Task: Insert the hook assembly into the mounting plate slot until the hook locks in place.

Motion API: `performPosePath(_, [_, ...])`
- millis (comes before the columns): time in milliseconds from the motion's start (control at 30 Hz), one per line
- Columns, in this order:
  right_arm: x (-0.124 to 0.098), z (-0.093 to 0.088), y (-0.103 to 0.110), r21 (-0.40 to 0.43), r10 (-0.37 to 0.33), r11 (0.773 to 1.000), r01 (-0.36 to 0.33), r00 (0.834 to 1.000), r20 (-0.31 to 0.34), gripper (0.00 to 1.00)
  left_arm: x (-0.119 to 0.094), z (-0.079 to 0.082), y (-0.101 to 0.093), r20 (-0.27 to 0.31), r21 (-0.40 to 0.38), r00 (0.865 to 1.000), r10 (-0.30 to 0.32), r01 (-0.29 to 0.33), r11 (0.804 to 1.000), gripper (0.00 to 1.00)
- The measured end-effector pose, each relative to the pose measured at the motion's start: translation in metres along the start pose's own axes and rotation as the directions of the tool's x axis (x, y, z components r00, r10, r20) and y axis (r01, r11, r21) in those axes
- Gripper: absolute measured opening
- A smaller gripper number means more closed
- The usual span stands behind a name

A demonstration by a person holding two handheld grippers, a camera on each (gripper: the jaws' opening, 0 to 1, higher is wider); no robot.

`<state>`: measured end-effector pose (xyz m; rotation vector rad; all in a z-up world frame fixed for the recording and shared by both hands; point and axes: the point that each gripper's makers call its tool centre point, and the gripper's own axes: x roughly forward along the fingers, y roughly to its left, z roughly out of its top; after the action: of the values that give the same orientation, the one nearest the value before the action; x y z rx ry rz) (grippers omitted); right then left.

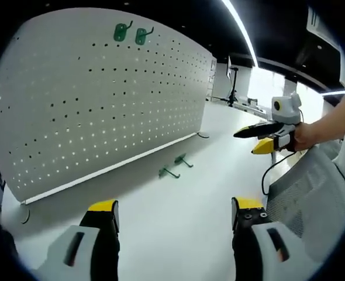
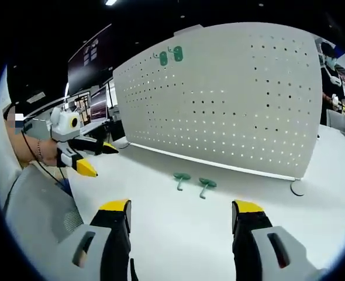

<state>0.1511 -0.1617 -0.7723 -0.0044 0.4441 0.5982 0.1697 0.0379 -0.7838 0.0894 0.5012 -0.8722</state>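
Green hooks: two hung high on pegboard (image 1: pixel 102 99), two loose hooks (image 1: pixel 175 167) on bench (image 1: pixel 178 234) before pegboard. Both tools (image 1: pixel 175 213) (image 2: pixel 181 213) released, empty; insertion pending.

Pegboard (image 2: pixel 231 99) stands upright at the back of the table (image 2: pixel 178 228), two hooks (image 2: pixel 171 56) hung near its top, probably slotted in. Two loose hooks (image 2: pixel 194 182) lie on the table just in front.

We hold the left gripper (image 1: pixel 175 213) and the right gripper (image 2: pixel 181 215) apart in the air, both with jaws wide and nothing between them.
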Motion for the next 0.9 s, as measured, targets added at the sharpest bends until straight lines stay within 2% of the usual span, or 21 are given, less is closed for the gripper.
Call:
performPosePath(500, [0.0,-0.002,0.001,-0.019,0.002,1.0,-0.002,1.0,-0.012,0.68,0.022,0.015,0.002,-0.076,0.098,0.994,-0.072,0.079,0.992,0.81])
performPosePath(700, [-0.001,-0.002,0.001,-0.018,0.001,1.0,-0.001,1.0,-0.011,0.68,0.034,0.019,0.002,-0.121,0.144,0.987,-0.103,0.12,0.982,0.8])
performPosePath(767, [-0.001,-0.002,0.001,-0.019,0.0,1.0,0.0,1.0,-0.012,0.68,0.038,0.016,0.001,-0.156,0.174,0.981,-0.116,0.143,0.974,0.8])
performPosePath(900, [-0.001,-0.002,0.0,-0.017,-0.003,1.0,0.003,1.0,-0.011,0.68,0.044,0.02,0.0,-0.172,0.196,0.977,-0.127,0.161,0.967,0.8])
